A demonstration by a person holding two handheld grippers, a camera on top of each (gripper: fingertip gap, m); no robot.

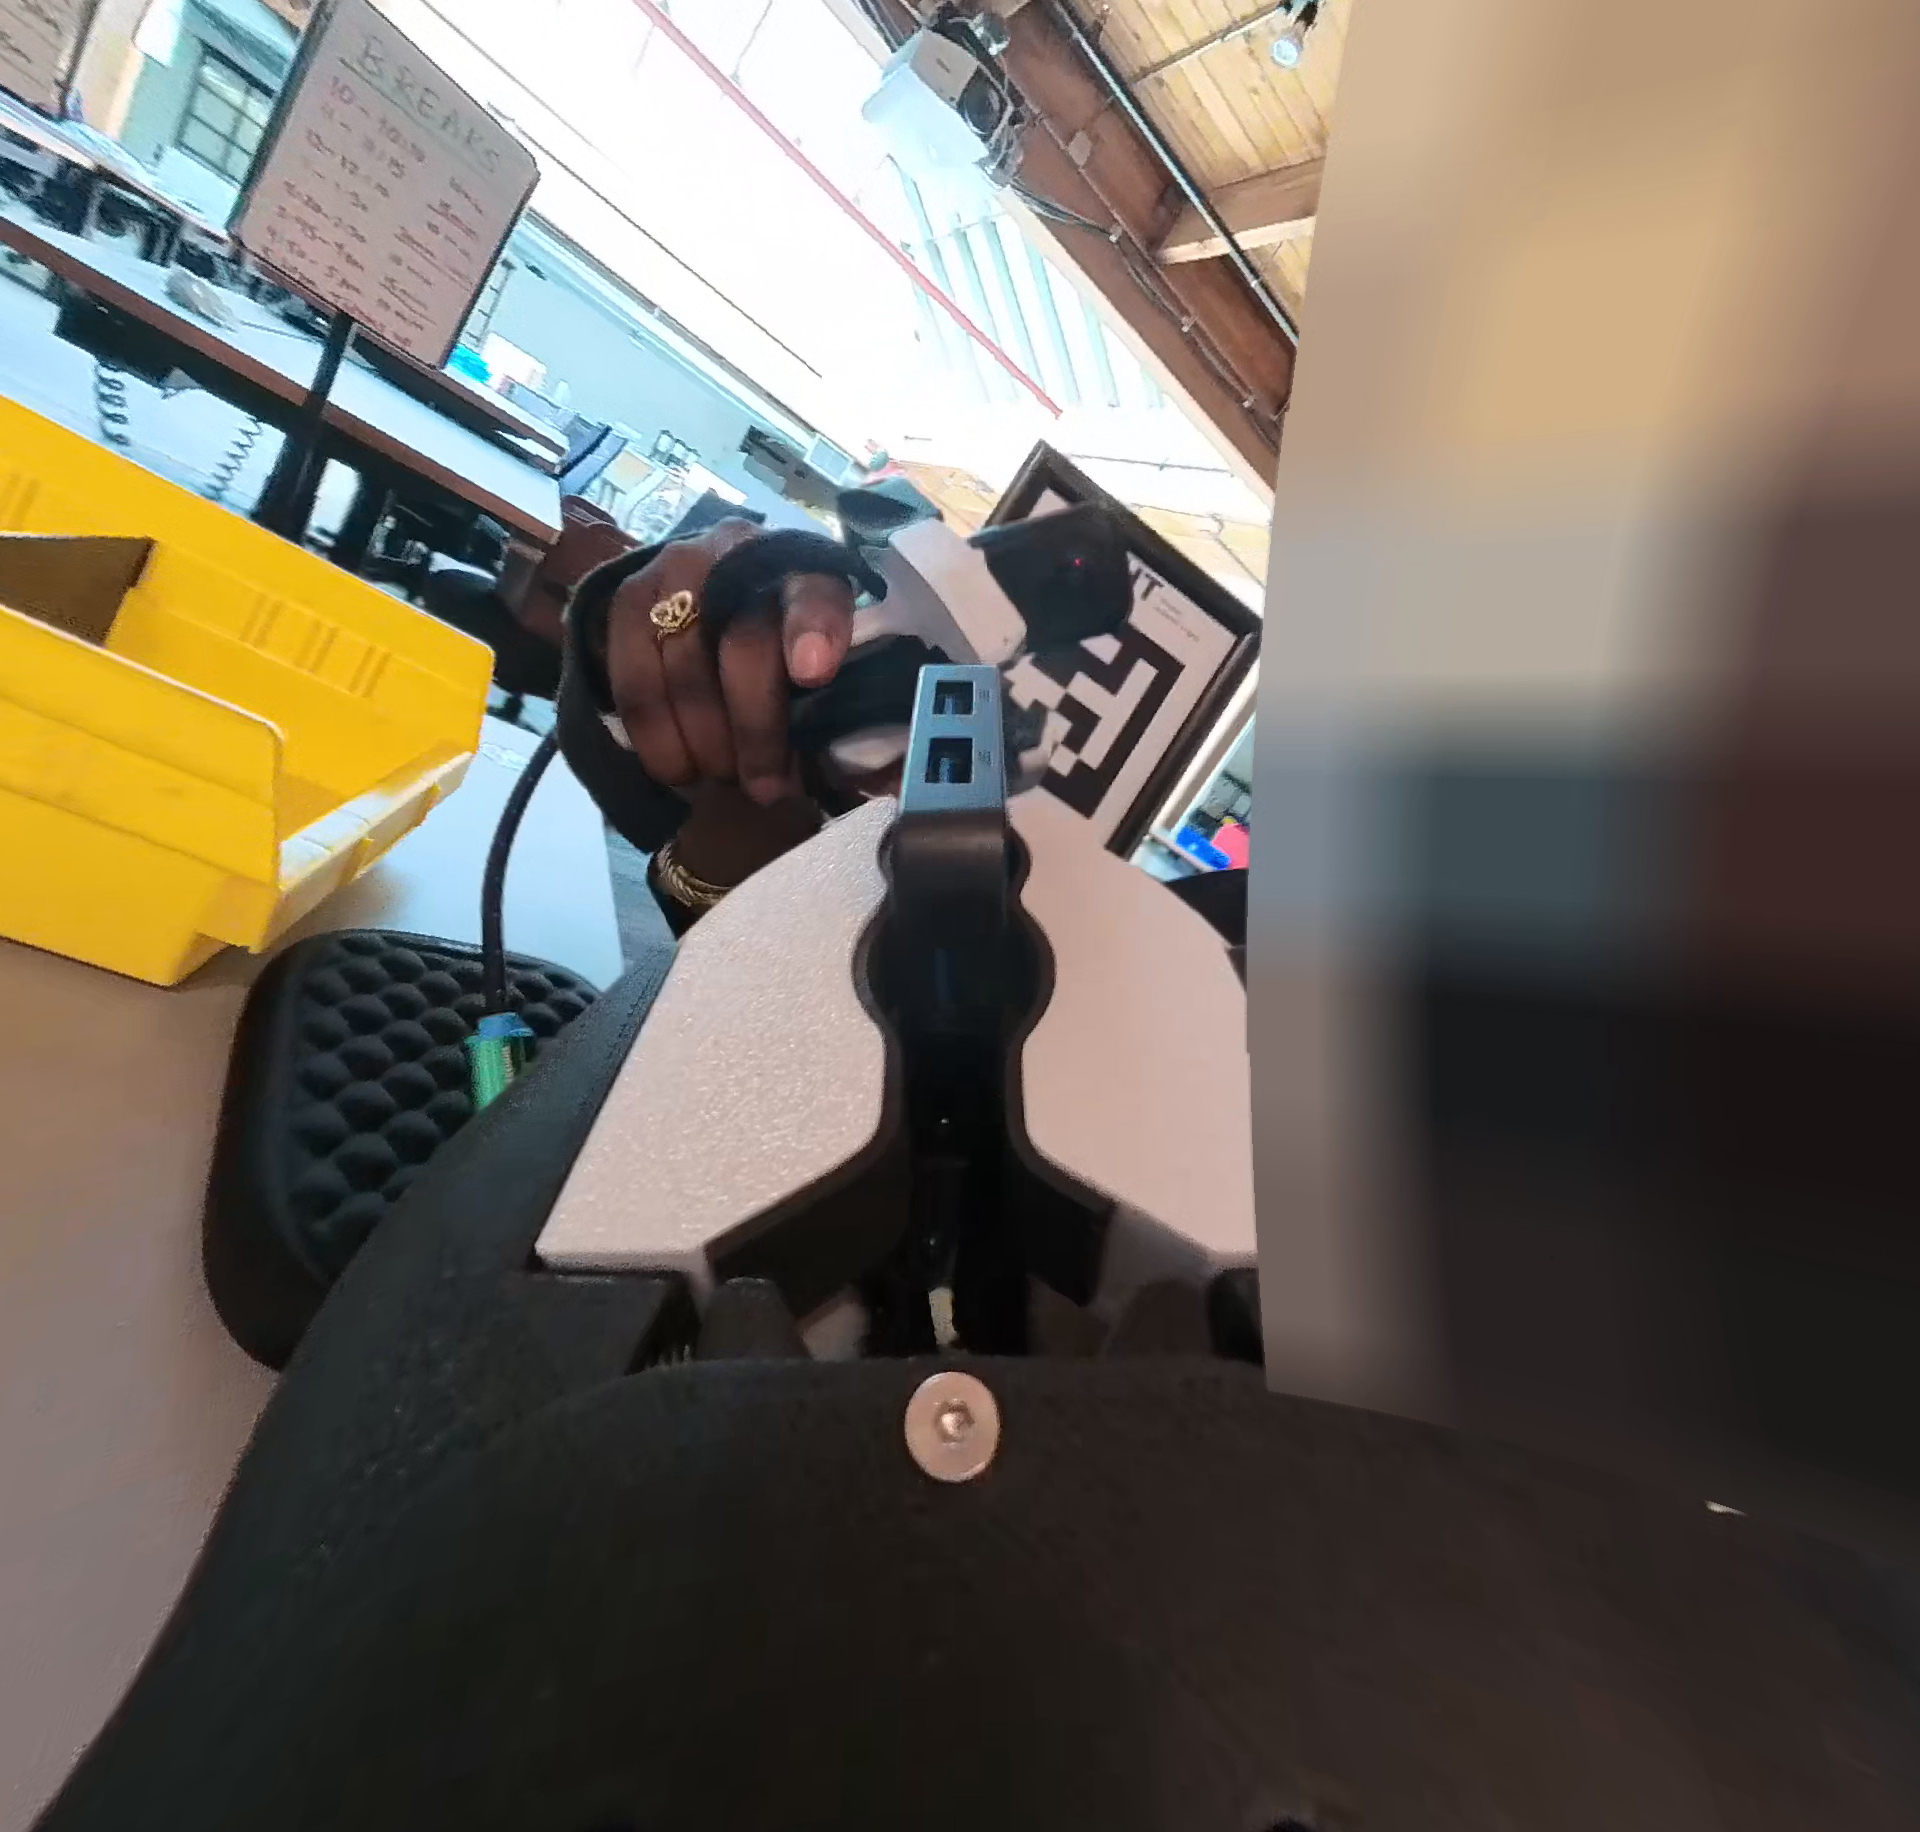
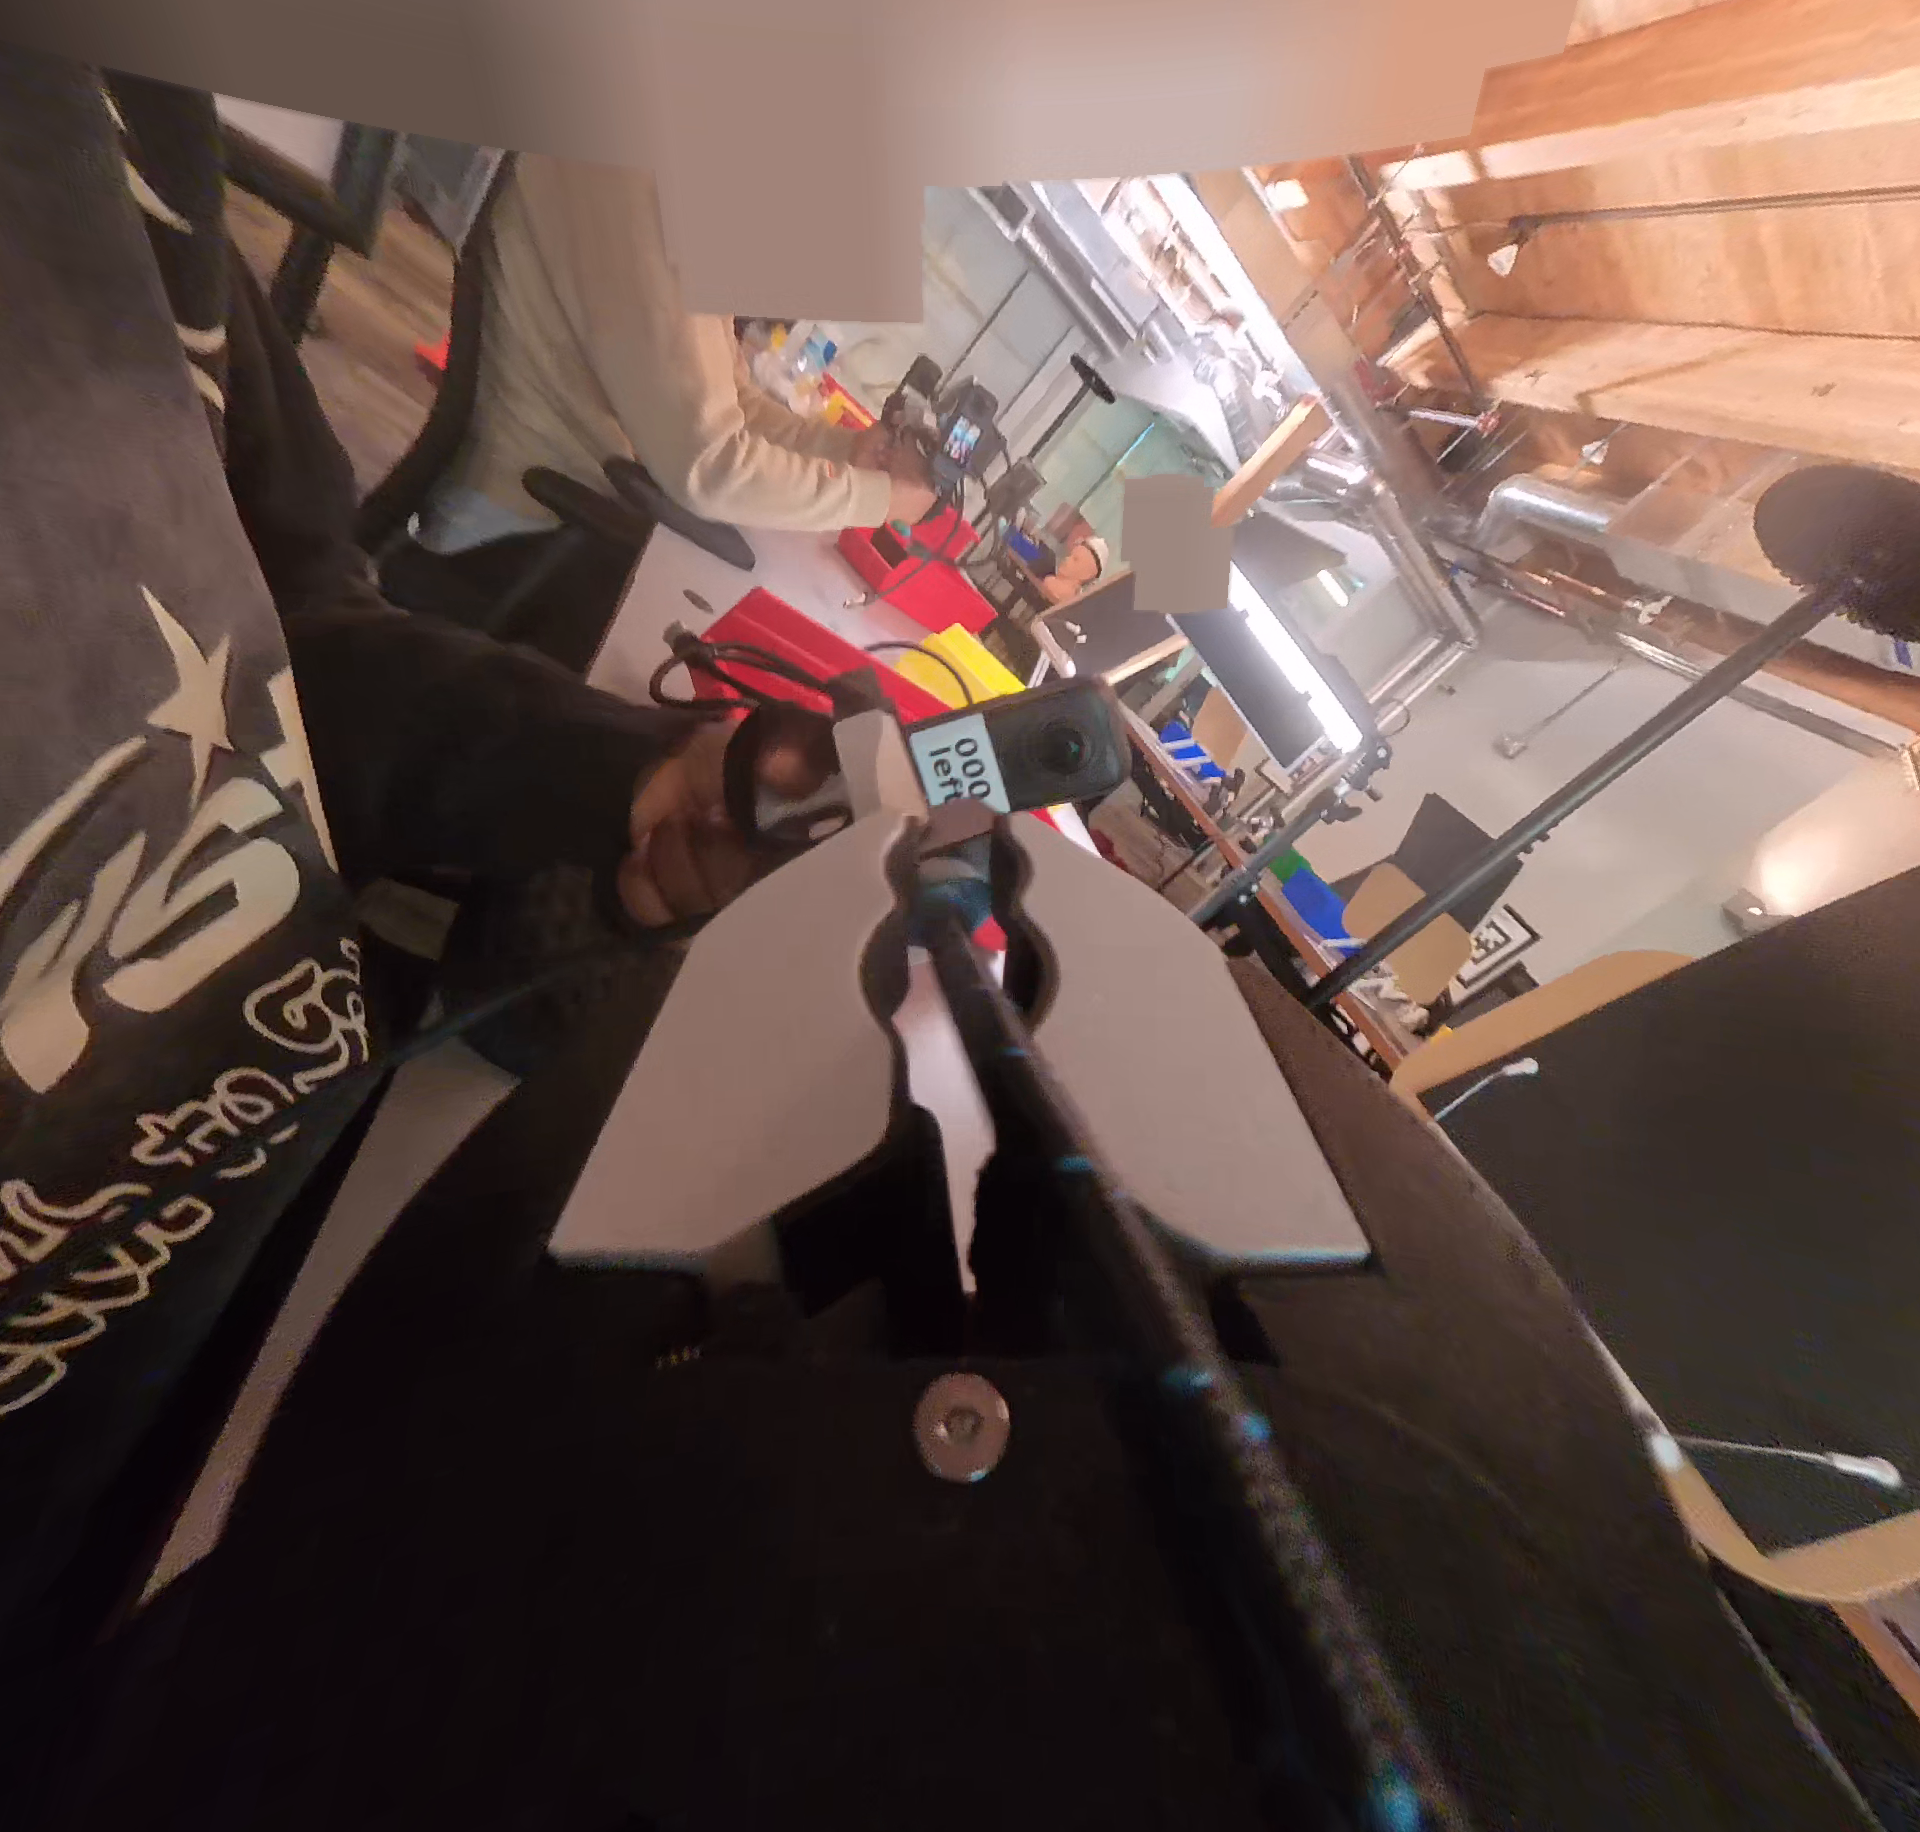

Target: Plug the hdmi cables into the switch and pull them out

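Note:
In the left wrist view my left gripper (image 1: 951, 832) is shut on the HDMI switch (image 1: 954, 743), a small dark grey box held upright with two ports facing me. Behind it a hand holds the right gripper (image 1: 935, 587). A second black cable with a green-taped end (image 1: 497, 1050) lies on a black mesh pad. In the right wrist view my right gripper (image 2: 951, 842) is shut on a black braided HDMI cable (image 2: 1029, 1044) at its blue-taped plug (image 2: 961, 873). The plug points at the left gripper (image 2: 997, 754) close ahead. Whether the plug sits in a port is hidden.
A yellow bin (image 1: 208, 743) stands at the left on the table beside the black mesh pad (image 1: 353, 1076). A framed black-and-white marker (image 1: 1132, 702) stands behind. Red and yellow bins (image 2: 790, 639), another person (image 2: 727, 452) and a black stand pole (image 2: 1558, 816) lie beyond.

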